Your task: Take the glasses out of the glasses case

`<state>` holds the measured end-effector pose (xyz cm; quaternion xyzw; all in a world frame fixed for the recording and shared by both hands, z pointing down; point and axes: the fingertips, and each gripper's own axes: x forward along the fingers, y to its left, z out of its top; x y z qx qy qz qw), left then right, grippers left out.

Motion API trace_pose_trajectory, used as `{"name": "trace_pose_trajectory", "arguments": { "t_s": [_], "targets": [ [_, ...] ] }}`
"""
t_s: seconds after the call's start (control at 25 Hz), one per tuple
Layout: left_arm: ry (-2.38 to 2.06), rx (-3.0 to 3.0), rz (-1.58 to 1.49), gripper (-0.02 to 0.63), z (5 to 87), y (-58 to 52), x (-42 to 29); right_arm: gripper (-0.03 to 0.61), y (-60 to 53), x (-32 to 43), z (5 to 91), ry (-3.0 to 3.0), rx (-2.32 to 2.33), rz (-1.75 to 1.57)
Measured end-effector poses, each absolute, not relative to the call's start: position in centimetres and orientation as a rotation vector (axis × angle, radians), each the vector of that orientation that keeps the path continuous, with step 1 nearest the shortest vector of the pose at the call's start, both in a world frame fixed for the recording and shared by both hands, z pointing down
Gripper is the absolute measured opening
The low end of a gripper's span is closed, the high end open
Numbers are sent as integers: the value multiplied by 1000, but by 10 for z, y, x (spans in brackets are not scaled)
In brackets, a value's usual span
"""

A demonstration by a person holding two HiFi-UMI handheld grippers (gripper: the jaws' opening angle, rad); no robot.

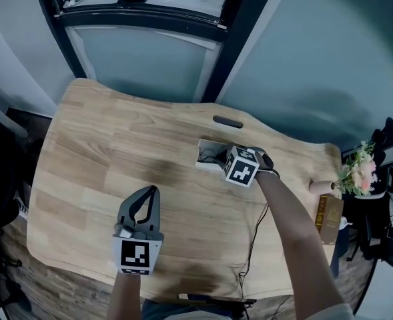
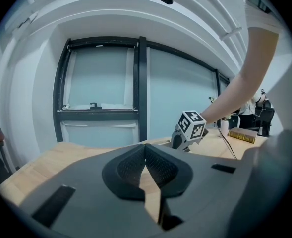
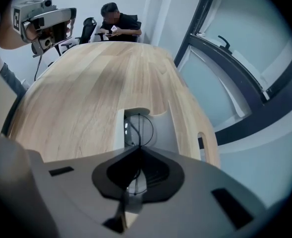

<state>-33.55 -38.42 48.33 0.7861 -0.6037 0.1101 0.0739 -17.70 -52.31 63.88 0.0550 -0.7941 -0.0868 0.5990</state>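
An open white glasses case [image 1: 204, 147] lies on the wooden table [image 1: 116, 152], right of centre. Thin black wire-framed glasses [image 1: 213, 156] lie inside it. My right gripper [image 1: 223, 160] points steeply down into the case, its marker cube above it. In the right gripper view the right gripper [image 3: 140, 150] is shut, with the glasses [image 3: 139, 130] frame wire pinched between its tips over the case [image 3: 164, 128]. My left gripper [image 1: 154, 191] hovers over the near part of the table, shut and holding nothing. Seen in its own view, the left gripper [image 2: 146, 148] looks across the table toward the right gripper's cube [image 2: 192, 125].
A dark slot [image 1: 227, 121] is cut in the table behind the case. At the right edge stand a vase of flowers [image 1: 356, 169] and a brown book [image 1: 329, 219]. A thin cable [image 1: 253, 242] runs to the front edge. A seated person [image 3: 117, 24] is beyond the table's far end.
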Motion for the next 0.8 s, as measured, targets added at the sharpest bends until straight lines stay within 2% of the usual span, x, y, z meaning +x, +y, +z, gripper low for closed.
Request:
{"name": "trace_pose_trajectory", "arguments": {
  "t_s": [0.36,0.8],
  "targets": [
    [-1848,2344,328,15,475,-371,-341,15,-524,-175,611,-1872,218,-295],
    [-1901,2393,289,15,435,-341,-338,15,-511,-180,532,-1944,391,-421]
  ]
}}
